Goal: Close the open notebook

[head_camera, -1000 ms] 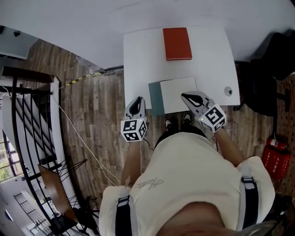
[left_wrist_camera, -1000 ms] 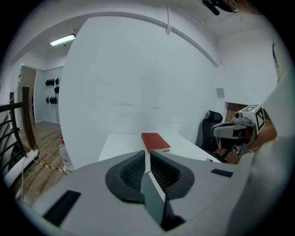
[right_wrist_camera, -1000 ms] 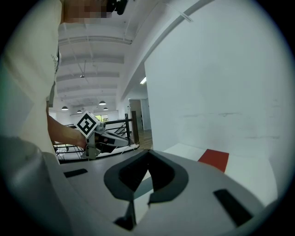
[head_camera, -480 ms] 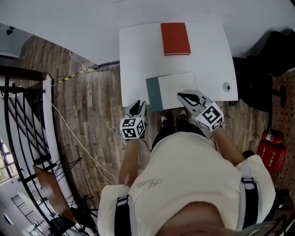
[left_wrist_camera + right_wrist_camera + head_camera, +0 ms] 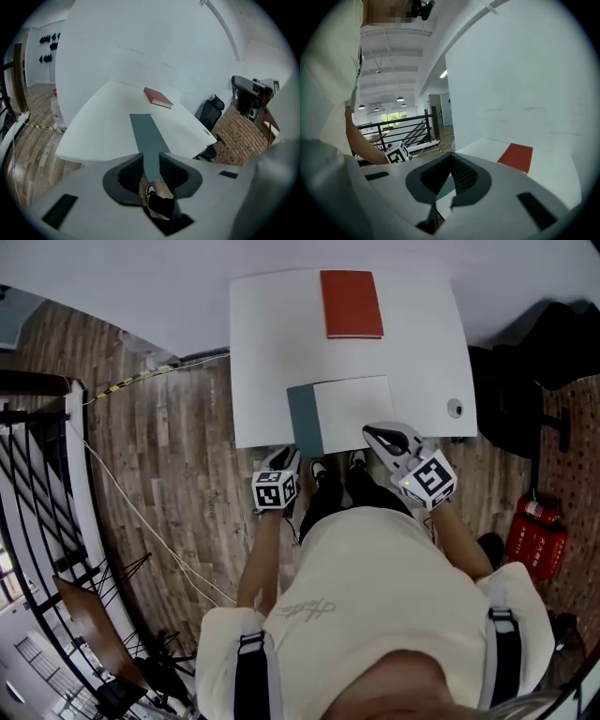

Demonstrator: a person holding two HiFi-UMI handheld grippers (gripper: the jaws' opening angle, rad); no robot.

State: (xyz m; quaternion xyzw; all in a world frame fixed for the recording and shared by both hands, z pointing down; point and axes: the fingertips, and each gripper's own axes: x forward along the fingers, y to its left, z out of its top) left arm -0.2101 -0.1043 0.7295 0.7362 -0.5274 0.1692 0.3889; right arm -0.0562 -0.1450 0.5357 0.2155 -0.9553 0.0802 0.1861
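The open notebook [image 5: 342,415] lies at the near edge of the white table [image 5: 272,352], teal cover [image 5: 304,421] spread to the left and white page [image 5: 356,409] to the right. My left gripper [image 5: 284,456] hovers just off the table's near edge, below the cover's corner, its jaws a narrow gap apart and empty. In the left gripper view [image 5: 151,157] the teal cover [image 5: 146,133] runs straight ahead. My right gripper [image 5: 373,434], jaws meeting at the tips, sits at the page's near right corner. A shut red book [image 5: 351,304] lies at the far side.
A small round fitting [image 5: 455,409] is set in the table's right edge. A black office chair [image 5: 534,352] stands to the right, a red object [image 5: 530,535] on the floor near it. A black railing [image 5: 37,474] runs along the left. My shoes [image 5: 319,468] show under the table.
The table and notebook have slid upward in the head view. The left gripper has drawn back from beside the table to just off its near edge. The right gripper stays by the page's corner.
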